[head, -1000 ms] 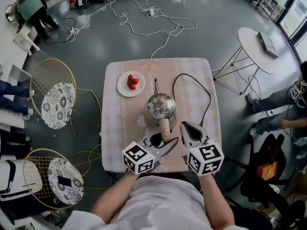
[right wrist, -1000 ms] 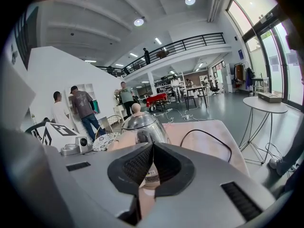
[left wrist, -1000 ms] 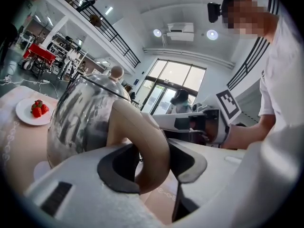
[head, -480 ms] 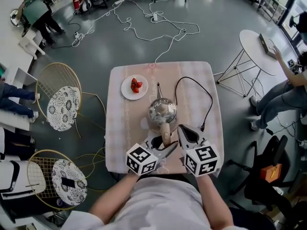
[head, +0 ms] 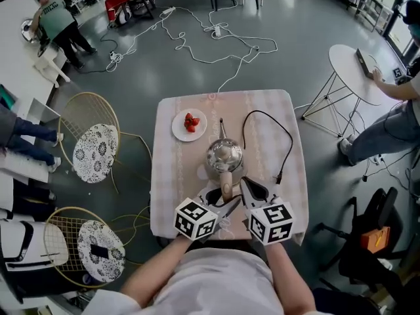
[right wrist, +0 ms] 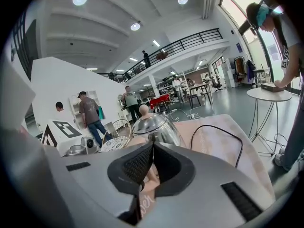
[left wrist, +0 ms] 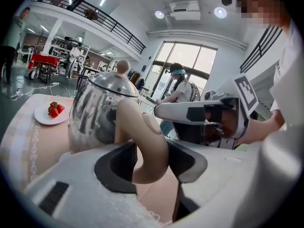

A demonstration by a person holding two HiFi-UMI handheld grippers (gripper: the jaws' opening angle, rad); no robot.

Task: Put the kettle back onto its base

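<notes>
A shiny steel kettle (head: 224,156) with a tan handle (head: 226,188) stands upright in the middle of the pink-clothed table (head: 174,176). What lies under it is hidden. My left gripper (head: 223,199) is shut on the handle (left wrist: 147,141), which its black pads press from both sides, behind the kettle body (left wrist: 95,113). Just right of the handle, my right gripper (head: 244,184) is shut with its pads together and nothing between them. In the right gripper view the kettle (right wrist: 154,127) sits just beyond that gripper (right wrist: 151,145).
A white plate of strawberries (head: 189,125) lies at the table's far left. A black cord (head: 287,143) loops over the right side. Wire chairs (head: 92,143) stand to the left, with a round side table (head: 357,67) and a person (head: 394,126) to the right.
The head view has drifted, so the table sits a little lower and to the right. Kettle and both grippers keep the same places on the table.
</notes>
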